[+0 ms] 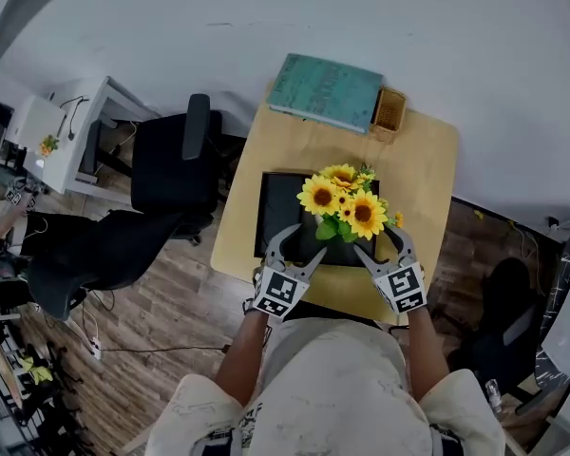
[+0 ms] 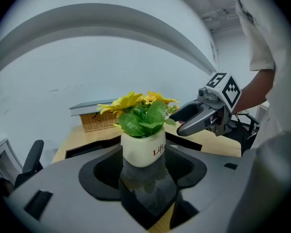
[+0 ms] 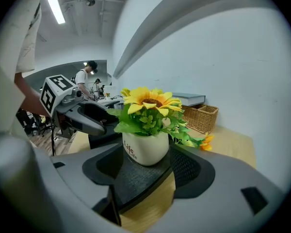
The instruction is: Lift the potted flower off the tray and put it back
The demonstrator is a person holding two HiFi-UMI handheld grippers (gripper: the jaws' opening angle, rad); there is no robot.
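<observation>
White ceramic pot of yellow sunflowers (image 1: 344,207) stands upright on the near right part of the black rectangular tray (image 1: 277,202), on the pale wooden bench (image 1: 427,150). Left gripper (image 1: 304,242) and right gripper (image 1: 380,240) flank it from the near side, jaws wide, nothing gripped. Recommended: seat both on the pot wall below the leaves, close evenly, lift straight and level.

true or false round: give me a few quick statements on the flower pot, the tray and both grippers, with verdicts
1. The white pot of yellow sunflowers stands on the black tray. True.
2. The right gripper is clamped on the pot. False: its jaws stand apart, not pressing it.
3. The teal book lies on the tray. False: it lies on the wooden table, beside the wicker basket.
4. The left gripper is open. True.
</observation>
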